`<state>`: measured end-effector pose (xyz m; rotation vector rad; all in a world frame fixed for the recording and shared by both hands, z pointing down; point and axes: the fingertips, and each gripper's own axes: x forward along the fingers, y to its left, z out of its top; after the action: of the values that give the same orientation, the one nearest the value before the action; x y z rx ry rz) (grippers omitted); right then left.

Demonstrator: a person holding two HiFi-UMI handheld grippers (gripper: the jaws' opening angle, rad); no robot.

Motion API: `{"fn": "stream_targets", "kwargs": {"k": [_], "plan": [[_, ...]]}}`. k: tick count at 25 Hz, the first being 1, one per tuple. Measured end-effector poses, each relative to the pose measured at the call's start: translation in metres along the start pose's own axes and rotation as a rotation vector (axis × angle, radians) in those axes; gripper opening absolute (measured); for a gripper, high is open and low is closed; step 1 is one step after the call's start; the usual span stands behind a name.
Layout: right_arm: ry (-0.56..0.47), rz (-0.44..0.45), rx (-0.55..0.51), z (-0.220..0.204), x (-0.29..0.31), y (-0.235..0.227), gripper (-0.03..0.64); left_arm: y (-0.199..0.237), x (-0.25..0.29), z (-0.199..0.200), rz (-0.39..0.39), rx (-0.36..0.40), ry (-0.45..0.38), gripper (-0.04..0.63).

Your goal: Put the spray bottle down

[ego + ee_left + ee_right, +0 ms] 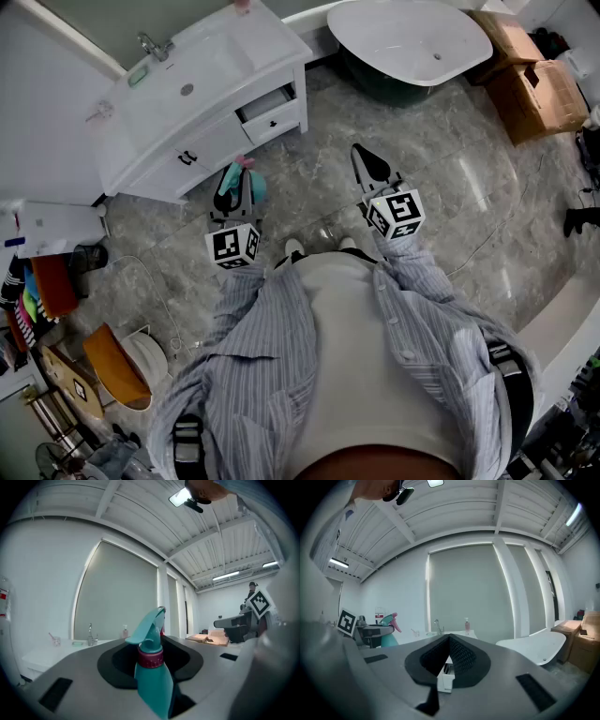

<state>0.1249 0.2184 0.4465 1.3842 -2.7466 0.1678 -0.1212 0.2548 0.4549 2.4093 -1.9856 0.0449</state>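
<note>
Spray bottle [153, 681]: teal body, dark pink collar, teal trigger head. It stands roughly upright between the pads of the left gripper [236, 190], which is closed on its body below the collar, with the jaws kept fairly wide by the bottle's girth. The bottle is carried in the air above the grey marble floor [441, 187].

Right gripper [449, 637]: jaws brought together at the tips, nothing in them. It is held beside the left gripper, near but apart from it.

Ahead of the left gripper, and slightly to its left, stands a white vanity cabinet [202, 131] with a basin and a faucet [153, 45]. Its drawer [272, 105] is partly pulled out, ahead of the space between the two grippers.

Ahead of the right gripper is a white freestanding bathtub [412, 37]. Right of the tub are cardboard boxes [534, 94].
</note>
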Motion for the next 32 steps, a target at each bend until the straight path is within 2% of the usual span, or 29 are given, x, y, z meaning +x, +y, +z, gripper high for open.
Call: {"fn": "stream_targets", "kwargs": {"k": [7,13,32], "plan": [[-0.002,0.006,-0.001,0.000,0.000,0.001,0.014,0.000,0.000,0.001,-0.002,0.003,-0.004,0.138],[-0.010,0.049,0.010,-0.001,0.005,0.009,0.015,0.004,-0.002,0.003,0.002,0.005,-0.011,0.138],[0.016,0.015,0.000,-0.005,0.016,0.012,0.015,0.014,0.005,0.005,-0.016,0.011,-0.017,0.138]]}}
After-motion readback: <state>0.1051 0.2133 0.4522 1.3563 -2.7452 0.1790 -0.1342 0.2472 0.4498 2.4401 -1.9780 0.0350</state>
